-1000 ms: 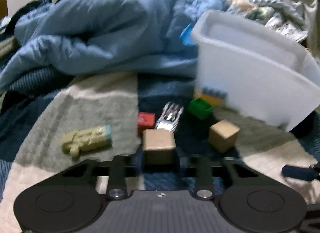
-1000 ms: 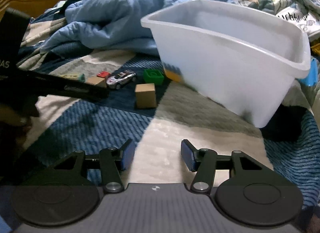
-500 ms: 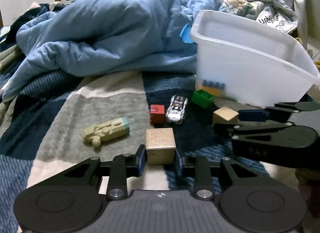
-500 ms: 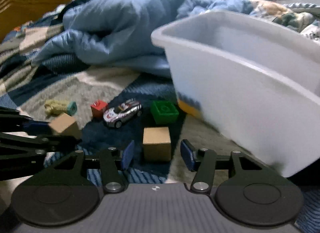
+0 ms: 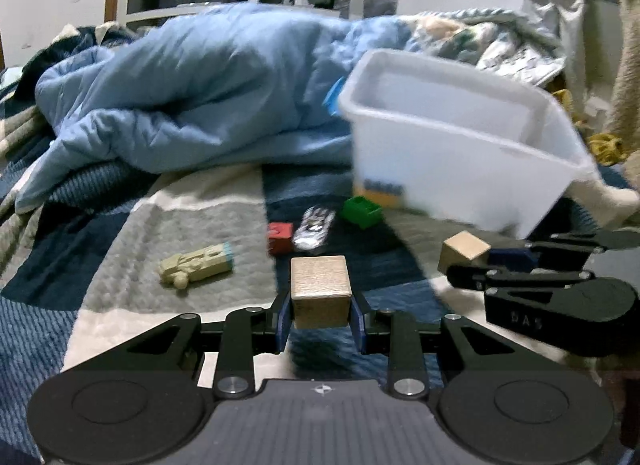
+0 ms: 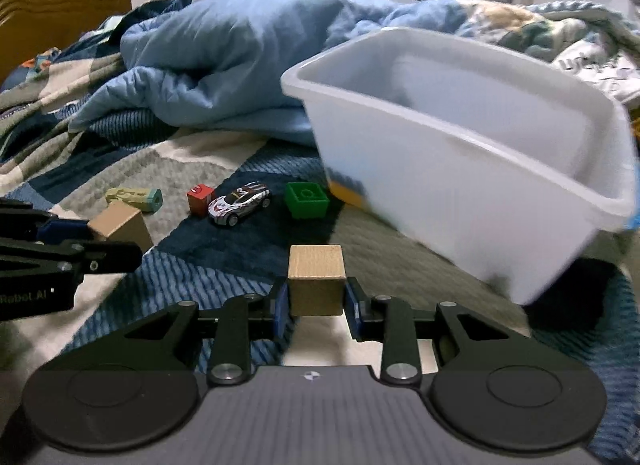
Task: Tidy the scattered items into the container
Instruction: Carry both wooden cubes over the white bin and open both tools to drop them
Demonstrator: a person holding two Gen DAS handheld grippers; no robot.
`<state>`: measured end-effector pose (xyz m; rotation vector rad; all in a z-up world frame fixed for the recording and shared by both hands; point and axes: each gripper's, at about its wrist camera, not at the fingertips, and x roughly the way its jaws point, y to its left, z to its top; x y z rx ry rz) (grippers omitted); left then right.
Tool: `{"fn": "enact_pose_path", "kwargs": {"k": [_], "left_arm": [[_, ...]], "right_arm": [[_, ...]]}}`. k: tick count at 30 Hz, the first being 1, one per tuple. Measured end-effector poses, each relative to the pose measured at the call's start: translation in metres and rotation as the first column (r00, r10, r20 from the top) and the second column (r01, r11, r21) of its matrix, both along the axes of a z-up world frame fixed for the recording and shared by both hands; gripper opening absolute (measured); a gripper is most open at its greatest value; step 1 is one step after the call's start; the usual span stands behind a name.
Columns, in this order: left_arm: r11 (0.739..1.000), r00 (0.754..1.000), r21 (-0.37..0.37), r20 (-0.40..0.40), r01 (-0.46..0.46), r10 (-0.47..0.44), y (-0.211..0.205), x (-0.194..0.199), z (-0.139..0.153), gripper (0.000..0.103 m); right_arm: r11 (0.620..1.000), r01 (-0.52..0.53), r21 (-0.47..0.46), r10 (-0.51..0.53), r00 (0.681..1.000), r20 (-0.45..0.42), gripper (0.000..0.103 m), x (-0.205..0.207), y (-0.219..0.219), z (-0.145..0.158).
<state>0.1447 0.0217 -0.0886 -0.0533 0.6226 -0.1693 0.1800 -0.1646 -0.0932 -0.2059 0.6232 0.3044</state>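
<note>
**Two wooden cubes in grip; loose toys and bin on the bed**

Left hand-held gripper (image 5: 320, 319): blue-padded fingers clamped on the sides of a pale wooden cube (image 5: 319, 291), plain faces with visible grain, lifted off the blanket.

Right hand-held gripper (image 6: 316, 307): fingers pressed against a second wooden cube (image 6: 316, 279), same light beech colour, square-edged. From the left wrist view this gripper (image 5: 468, 261) enters at the right with its cube (image 5: 462, 250) at the tips.

Patchwork blanket (image 6: 240, 261): blue, grey and cream panels, bearing the loose items.

- Toy car (image 6: 239, 204): silver with red and dark markings, between the two small blocks.
- Red block (image 6: 200, 198): small cube, just left of the car.
- Green brick (image 6: 307, 199): hollow top, right of the car, near the bin.
- Tan figure (image 6: 134, 198): lying flat, teal end, farthest left.

Container (image 6: 480, 169): translucent white plastic bin, open top, blurred, right of the toys; a yellow and blue shape shows through its near lower corner.

Blue duvet (image 6: 224, 57): bunched behind everything.
</note>
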Motion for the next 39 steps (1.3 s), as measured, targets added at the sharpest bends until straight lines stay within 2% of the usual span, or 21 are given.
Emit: {"fn": "enact_pose_path", "kwargs": {"k": [6, 16, 24, 25, 29, 33, 35, 36, 38, 39], "left_arm": [[0.998, 0.999, -0.056, 0.033, 0.02, -0.018, -0.02, -0.02, 0.023, 0.034], [0.997, 0.99, -0.023, 0.119, 0.074, -0.071, -0.048, -0.026, 0.06, 0.034], [0.996, 0.981, -0.026, 0.173, 0.088, -0.082, -0.061, -0.015, 0.088, 0.034], [0.996, 0.981, -0.026, 0.178, 0.087, -0.081, -0.062, -0.013, 0.091, 0.034], [0.995, 0.979, -0.044, 0.187, 0.089, -0.08, -0.067, -0.004, 0.1, 0.034], [0.995, 0.976, -0.043, 0.199, 0.094, -0.084, -0.072, 0.005, 0.106, 0.034], [0.995, 0.975, -0.034, 0.206, 0.098, -0.088, -0.074, 0.006, 0.106, 0.034], [0.995, 0.974, -0.028, 0.205, 0.099, -0.091, -0.074, 0.007, 0.105, 0.034], [0.995, 0.978, -0.025, 0.186, 0.096, -0.09, -0.072, 0.007, 0.099, 0.034], [0.995, 0.981, -0.029, 0.173, 0.094, -0.087, -0.071, 0.007, 0.094, 0.034]], "right_arm": [[0.999, 0.042, -0.01, -0.042, 0.998, 0.054, 0.033, -0.027, -0.016, 0.017], [0.997, 0.077, -0.018, -0.074, 0.989, 0.13, 0.033, -0.046, -0.037, 0.039], [0.997, 0.081, 0.008, -0.081, 0.973, 0.217, 0.032, -0.055, -0.047, 0.068], [0.997, 0.08, 0.012, -0.08, 0.97, 0.228, 0.026, -0.055, -0.048, 0.072], [0.997, 0.075, 0.019, -0.078, 0.961, 0.264, 0.023, -0.051, -0.05, 0.084], [0.997, 0.07, 0.028, -0.075, 0.965, 0.252, 0.016, -0.043, -0.053, 0.085], [0.997, 0.075, 0.035, -0.081, 0.964, 0.252, 0.016, -0.043, -0.056, 0.084], [0.996, 0.082, 0.037, -0.089, 0.965, 0.247, 0.017, -0.043, -0.057, 0.083], [0.993, 0.103, 0.061, -0.114, 0.969, 0.219, 0.031, -0.041, -0.064, 0.075], [0.99, 0.118, 0.08, -0.132, 0.973, 0.19, 0.044, -0.039, -0.069, 0.068]]}}
